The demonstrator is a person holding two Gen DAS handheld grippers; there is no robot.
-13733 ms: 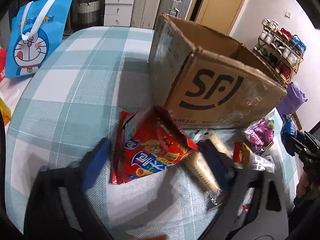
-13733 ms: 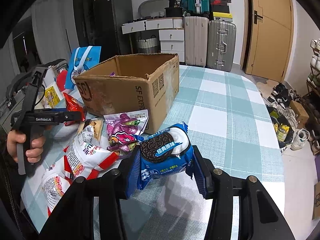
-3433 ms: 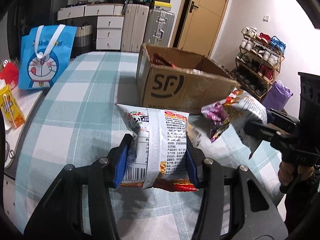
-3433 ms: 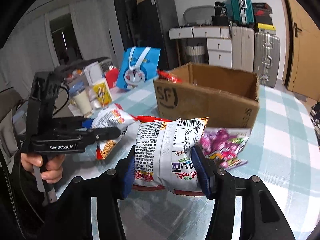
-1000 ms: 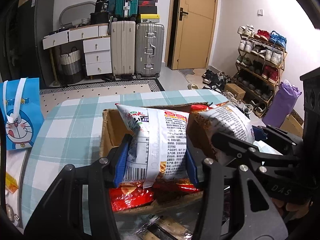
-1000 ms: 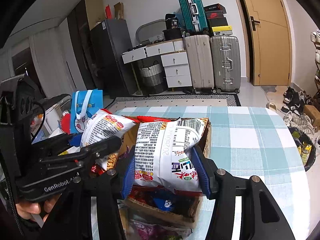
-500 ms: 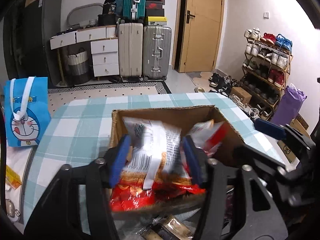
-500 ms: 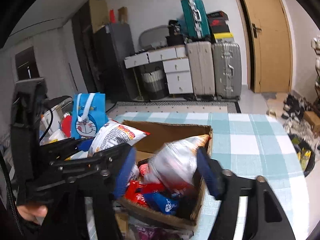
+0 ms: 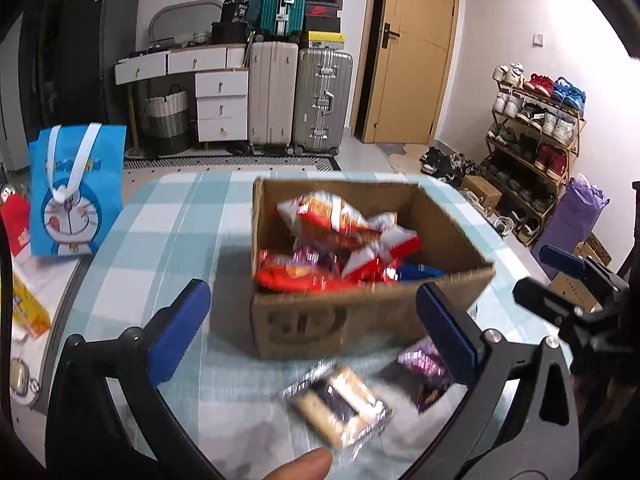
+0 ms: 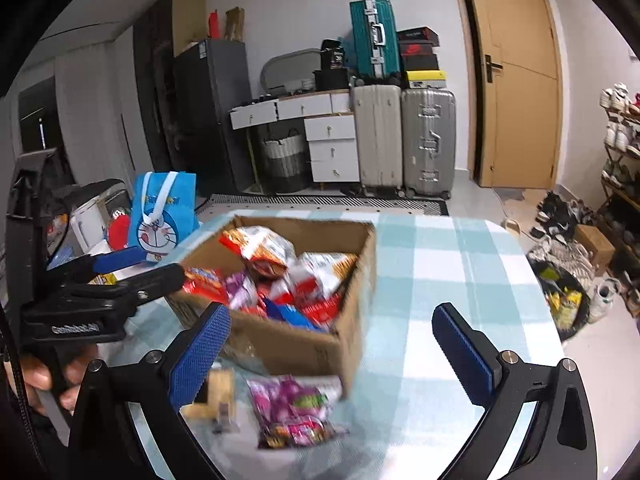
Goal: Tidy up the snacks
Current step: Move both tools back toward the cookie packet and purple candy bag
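The open cardboard box stands on the checked table and holds several snack bags; it also shows in the right wrist view. Two white and red chip bags lie on top of the pile, also seen in the right wrist view. My left gripper is open and empty above the box's near side. My right gripper is open and empty, to the right of the left one. A clear biscuit pack and a purple candy bag lie on the table in front of the box.
A blue Doraemon bag stands at the table's left edge, with yellow and red packs beside it. Suitcases and drawers stand behind the table, and a shoe rack is at the right. The checked tablecloth stretches to the right of the box.
Both grippers have opened and dropped their chip bags into the box. Both have then pulled back and up from the box.
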